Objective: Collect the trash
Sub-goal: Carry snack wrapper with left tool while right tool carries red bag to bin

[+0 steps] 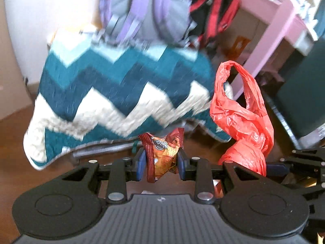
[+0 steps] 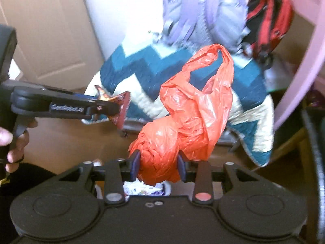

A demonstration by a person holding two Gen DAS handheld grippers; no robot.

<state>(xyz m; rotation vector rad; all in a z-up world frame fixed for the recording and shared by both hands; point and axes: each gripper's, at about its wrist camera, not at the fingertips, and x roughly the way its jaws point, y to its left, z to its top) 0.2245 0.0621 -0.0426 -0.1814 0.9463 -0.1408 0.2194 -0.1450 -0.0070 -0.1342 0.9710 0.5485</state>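
My left gripper (image 1: 161,163) is shut on a crumpled red and orange snack wrapper (image 1: 162,152) and holds it up in the air. It also shows in the right wrist view (image 2: 109,106), with the wrapper (image 2: 121,109) sticking out of its tips. My right gripper (image 2: 158,165) is shut on the bunched part of a red plastic bag (image 2: 195,111), whose handle loops stand upward. The bag (image 1: 241,118) appears to the right of the wrapper in the left wrist view, with the right gripper (image 1: 278,167) at the edge.
A teal and white zigzag blanket (image 1: 113,93) hangs over furniture behind. A purple backpack (image 1: 142,10) and a red and black backpack (image 1: 213,10) sit above it. A pink frame (image 1: 270,32) stands at right. The wooden floor (image 1: 16,162) lies below. More wrappers (image 2: 142,190) lie under my right gripper.
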